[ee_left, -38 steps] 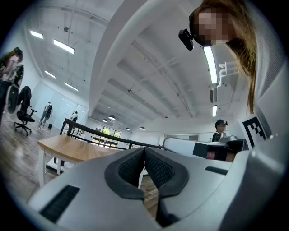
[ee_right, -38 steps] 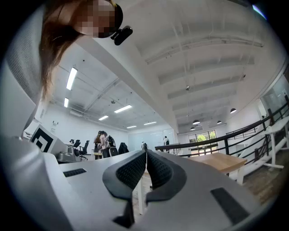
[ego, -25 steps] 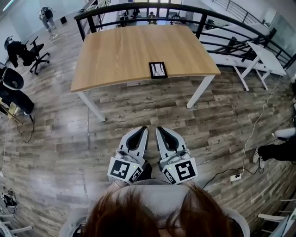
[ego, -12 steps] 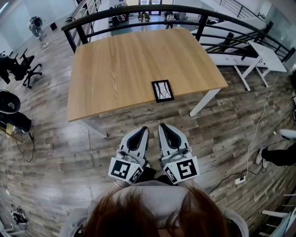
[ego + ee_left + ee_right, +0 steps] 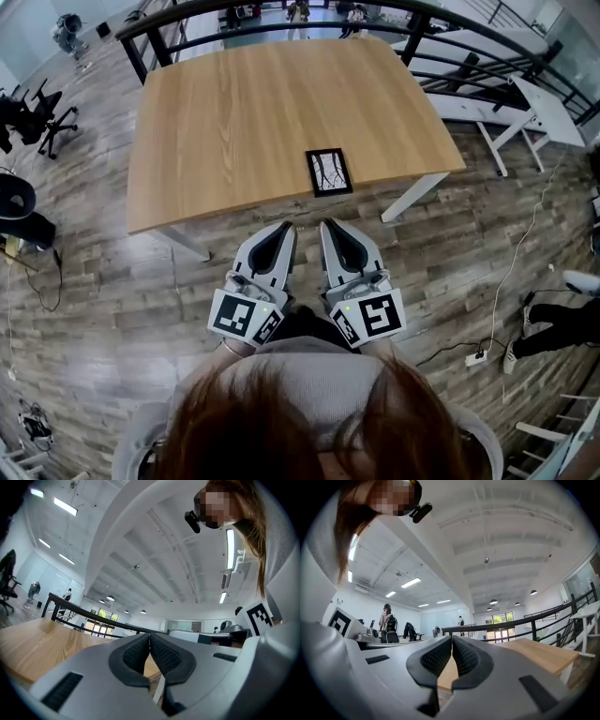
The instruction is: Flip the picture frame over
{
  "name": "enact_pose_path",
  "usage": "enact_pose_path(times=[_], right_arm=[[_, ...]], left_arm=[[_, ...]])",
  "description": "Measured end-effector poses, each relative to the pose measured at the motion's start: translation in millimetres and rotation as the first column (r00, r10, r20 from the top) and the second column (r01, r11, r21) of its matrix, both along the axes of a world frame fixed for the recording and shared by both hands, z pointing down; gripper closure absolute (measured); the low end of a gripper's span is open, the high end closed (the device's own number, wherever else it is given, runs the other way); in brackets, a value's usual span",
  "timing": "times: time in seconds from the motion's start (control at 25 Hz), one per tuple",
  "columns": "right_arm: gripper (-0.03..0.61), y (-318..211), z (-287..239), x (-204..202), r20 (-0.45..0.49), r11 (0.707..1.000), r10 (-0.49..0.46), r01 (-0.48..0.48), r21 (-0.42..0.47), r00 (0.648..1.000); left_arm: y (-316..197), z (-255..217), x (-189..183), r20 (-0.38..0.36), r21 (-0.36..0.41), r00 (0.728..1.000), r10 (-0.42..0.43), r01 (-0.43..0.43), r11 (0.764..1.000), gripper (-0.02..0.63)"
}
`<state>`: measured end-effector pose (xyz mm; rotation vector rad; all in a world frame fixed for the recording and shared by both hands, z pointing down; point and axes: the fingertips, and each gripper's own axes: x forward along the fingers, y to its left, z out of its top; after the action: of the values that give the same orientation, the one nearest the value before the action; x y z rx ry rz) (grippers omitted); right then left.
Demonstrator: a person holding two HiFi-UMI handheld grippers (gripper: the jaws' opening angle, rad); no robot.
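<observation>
A small black picture frame (image 5: 329, 172) with a pale picture lies flat near the front edge of the wooden table (image 5: 234, 112) in the head view. Both grippers are held side by side in front of the person's chest, short of the table edge. My left gripper (image 5: 286, 228) is shut with nothing between its pads. My right gripper (image 5: 325, 225) is also shut and empty, just below the frame in the picture. In the left gripper view the left gripper (image 5: 149, 635) has its jaws together above the tabletop (image 5: 33, 644); the right gripper (image 5: 452, 639) looks the same in its own view.
White table legs (image 5: 412, 197) stand on the wood-plank floor. A black railing (image 5: 441, 28) runs behind the table. Office chairs (image 5: 28, 117) are at the left, a white side table (image 5: 544, 103) and floor cables (image 5: 511, 272) at the right.
The table and frame have come closer and lower in the head view as the person walked toward them. Both grippers stayed shut and side by side.
</observation>
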<state>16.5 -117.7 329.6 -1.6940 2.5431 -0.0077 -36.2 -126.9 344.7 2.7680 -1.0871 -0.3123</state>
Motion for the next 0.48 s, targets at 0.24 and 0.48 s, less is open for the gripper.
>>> enact_pose_path(times=[0.24, 0.48], right_arm=[[0.561, -34.7, 37.0, 25.0, 0.139, 0.986, 0.001, 0.022, -0.166, 0.990], [0.558, -80.8, 128.1, 70.1, 0.437, 0.905, 0.098, 0.102, -0.412, 0.894]], left_arm=[[-9.7, 1.3, 5.0, -0.002, -0.010, 1.000, -0.023, 0.023, 1.000, 0.606], [-11.0, 15.7, -9.2, 0.039, -0.041, 0.996, -0.083, 0.085, 0.996, 0.606]])
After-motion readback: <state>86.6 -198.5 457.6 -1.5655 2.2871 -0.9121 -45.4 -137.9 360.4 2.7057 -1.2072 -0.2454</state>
